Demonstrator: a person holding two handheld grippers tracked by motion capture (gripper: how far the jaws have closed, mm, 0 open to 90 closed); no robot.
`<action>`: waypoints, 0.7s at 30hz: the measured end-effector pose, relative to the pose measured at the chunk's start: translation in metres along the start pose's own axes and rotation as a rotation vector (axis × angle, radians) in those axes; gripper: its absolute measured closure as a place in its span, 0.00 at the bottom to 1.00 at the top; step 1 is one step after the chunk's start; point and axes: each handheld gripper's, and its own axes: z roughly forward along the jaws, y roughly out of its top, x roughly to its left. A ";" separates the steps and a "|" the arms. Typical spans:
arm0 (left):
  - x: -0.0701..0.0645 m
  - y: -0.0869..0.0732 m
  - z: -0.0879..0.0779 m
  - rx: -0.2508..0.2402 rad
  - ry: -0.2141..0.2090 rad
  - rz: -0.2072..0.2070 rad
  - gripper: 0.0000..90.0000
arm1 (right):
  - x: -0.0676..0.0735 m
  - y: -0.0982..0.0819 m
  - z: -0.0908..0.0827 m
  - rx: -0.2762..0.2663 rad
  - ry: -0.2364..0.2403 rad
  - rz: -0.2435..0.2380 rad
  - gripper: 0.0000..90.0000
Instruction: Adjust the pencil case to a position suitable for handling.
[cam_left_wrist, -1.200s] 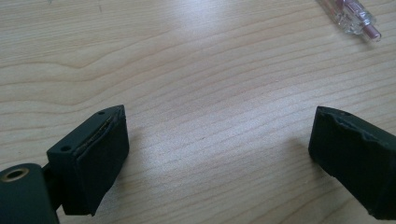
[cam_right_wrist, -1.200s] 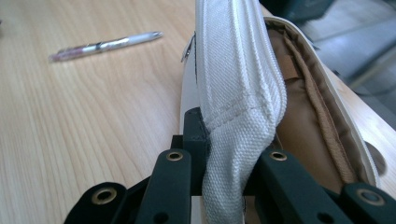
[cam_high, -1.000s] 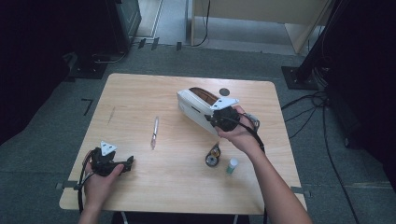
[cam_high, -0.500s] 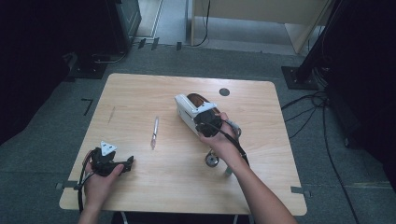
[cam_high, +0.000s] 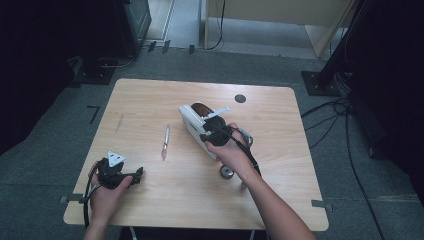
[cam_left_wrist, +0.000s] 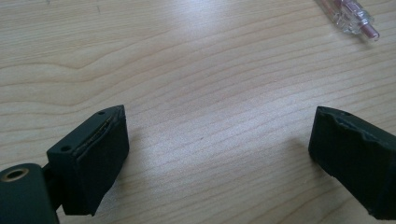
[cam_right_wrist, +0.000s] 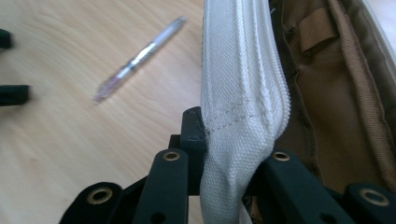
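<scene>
Your right gripper (cam_high: 206, 134) is squeezed tight on the near wall of the white pencil case (cam_right_wrist: 243, 93), which sits open in the middle of the table (cam_high: 280, 165). A pen (cam_high: 165, 141) lies just left of the case. Your left gripper (cam_left_wrist: 219, 154) rests wide open with nothing in it, far left of the case.

Two black grippers are shown: left gripper (cam_high: 131, 175) with grey three-cornered plate and trailing cable; right gripper (cam_right_wrist: 229, 154) with brass-ringed pivots. Forearms are unsleeved.
</scene>
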 end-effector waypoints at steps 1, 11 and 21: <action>0.000 0.000 0.000 0.000 0.000 0.000 0.06 | 0.001 0.000 0.001 0.006 0.026 0.016 0.85; 0.000 0.000 0.000 0.000 -0.001 0.000 0.06 | 0.013 -0.005 0.013 0.066 0.108 0.002 0.66; 0.000 0.000 0.000 0.000 0.000 0.001 0.06 | 0.008 -0.005 -0.025 -0.068 0.148 0.000 0.52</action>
